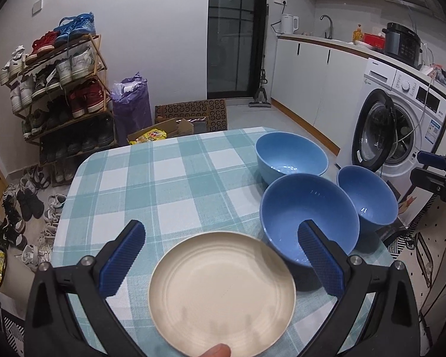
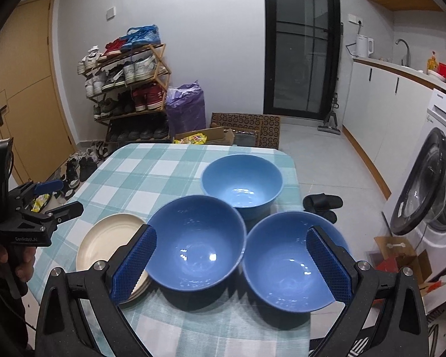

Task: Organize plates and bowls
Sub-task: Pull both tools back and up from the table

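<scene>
Three blue bowls and cream plates on the checked table.
The plates (image 2: 110, 238) lie left of the middle bowl (image 2: 196, 241) — both grippers, left gripper (image 1: 220, 253) and right gripper (image 2: 232, 264), hover spread wide, grasping nothing.

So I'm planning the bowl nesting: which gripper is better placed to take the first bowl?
Right gripper: open, two blue bowls between its fingers. Left gripper faces the cream plate.

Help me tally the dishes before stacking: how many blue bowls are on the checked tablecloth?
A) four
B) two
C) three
C: three blue bowls show in the right wrist view, the far bowl, the middle bowl and the near right bowl.
</scene>
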The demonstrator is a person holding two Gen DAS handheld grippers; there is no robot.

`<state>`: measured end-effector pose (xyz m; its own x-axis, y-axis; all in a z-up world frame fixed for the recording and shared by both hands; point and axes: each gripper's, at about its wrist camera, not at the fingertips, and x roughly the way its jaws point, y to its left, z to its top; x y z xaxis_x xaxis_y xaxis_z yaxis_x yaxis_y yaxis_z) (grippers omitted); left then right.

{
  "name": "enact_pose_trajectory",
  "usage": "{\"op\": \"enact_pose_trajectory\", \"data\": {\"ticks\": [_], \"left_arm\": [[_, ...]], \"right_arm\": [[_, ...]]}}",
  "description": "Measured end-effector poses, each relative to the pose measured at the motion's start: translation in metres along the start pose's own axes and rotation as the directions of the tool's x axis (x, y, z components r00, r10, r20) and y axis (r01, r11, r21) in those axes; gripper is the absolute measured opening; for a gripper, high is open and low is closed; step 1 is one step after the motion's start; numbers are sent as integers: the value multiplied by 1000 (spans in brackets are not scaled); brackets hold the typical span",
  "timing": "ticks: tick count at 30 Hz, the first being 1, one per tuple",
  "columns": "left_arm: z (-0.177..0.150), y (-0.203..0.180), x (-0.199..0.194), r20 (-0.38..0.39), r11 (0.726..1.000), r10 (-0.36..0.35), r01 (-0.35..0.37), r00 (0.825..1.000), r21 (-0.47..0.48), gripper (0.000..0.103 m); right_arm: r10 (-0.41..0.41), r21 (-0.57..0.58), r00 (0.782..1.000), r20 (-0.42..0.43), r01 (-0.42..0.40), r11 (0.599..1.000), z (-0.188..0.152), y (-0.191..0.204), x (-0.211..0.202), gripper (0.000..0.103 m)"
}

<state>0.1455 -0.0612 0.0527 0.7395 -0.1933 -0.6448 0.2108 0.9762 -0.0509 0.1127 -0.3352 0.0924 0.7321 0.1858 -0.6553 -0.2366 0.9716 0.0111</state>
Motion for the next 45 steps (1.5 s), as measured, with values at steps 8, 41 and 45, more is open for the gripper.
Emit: {"op": "enact_pose_trajectory", "data": {"ticks": [8, 41, 45], "left_arm": [[19, -15, 18, -14, 999, -27, 28, 1000, 19, 103], [77, -30, 103, -85, 999, -20, 23, 996, 41, 103], [83, -32, 112, -91, 999, -25, 28, 996, 40, 103]], "right_arm": [[-34, 37, 999, -3, 34, 999, 15, -41, -5, 102], [12, 133, 997, -71, -2, 991, 56, -93, 82, 102], [4, 139, 997, -81, 8, 990, 58, -98, 94, 102]]}}
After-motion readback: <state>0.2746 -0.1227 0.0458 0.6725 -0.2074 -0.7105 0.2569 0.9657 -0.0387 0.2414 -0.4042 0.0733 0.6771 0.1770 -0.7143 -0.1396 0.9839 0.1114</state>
